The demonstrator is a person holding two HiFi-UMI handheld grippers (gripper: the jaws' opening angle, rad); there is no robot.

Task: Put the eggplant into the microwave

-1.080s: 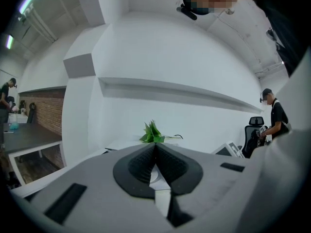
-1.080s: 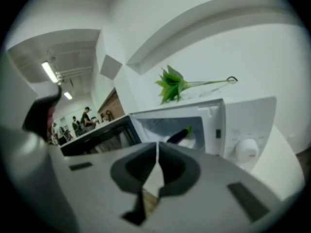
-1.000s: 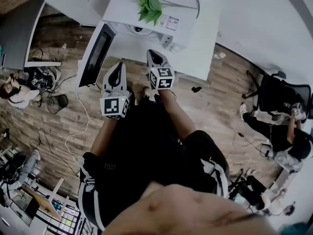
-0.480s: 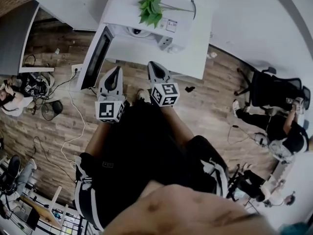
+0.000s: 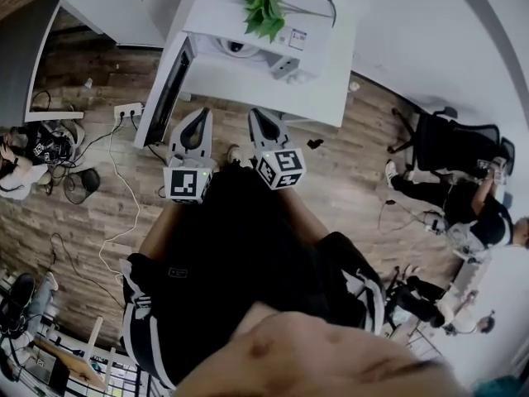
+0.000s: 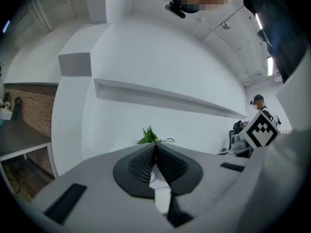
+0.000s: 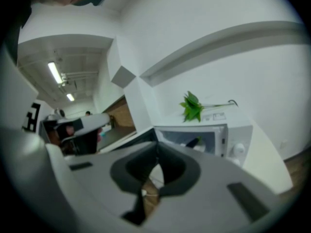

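Observation:
The white microwave [image 5: 285, 60] stands on a white table [image 5: 331, 98], its door [image 5: 165, 89] swung open to the left. In the right gripper view a dark thing with a green tip, seemingly the eggplant [image 7: 194, 142], lies inside the microwave [image 7: 235, 135]. My left gripper [image 5: 201, 114] and right gripper [image 5: 258, 112] are side by side before the table's front edge, both pointing at the microwave. The left gripper [image 6: 154, 145] is shut and holds nothing. The right gripper [image 7: 156, 148] is also shut with nothing between its pads.
A green plant [image 5: 266, 8] sits on top of the microwave. A power strip [image 5: 128, 110] and cables [image 5: 124, 197] lie on the wooden floor at the left. Seated people and an office chair [image 5: 450, 151] are at the right. A dark desk [image 5: 33, 56] is at far left.
Both grippers stay shut. The right gripper has drawn back from over the table's front edge toward the person, and the left one has shifted slightly.

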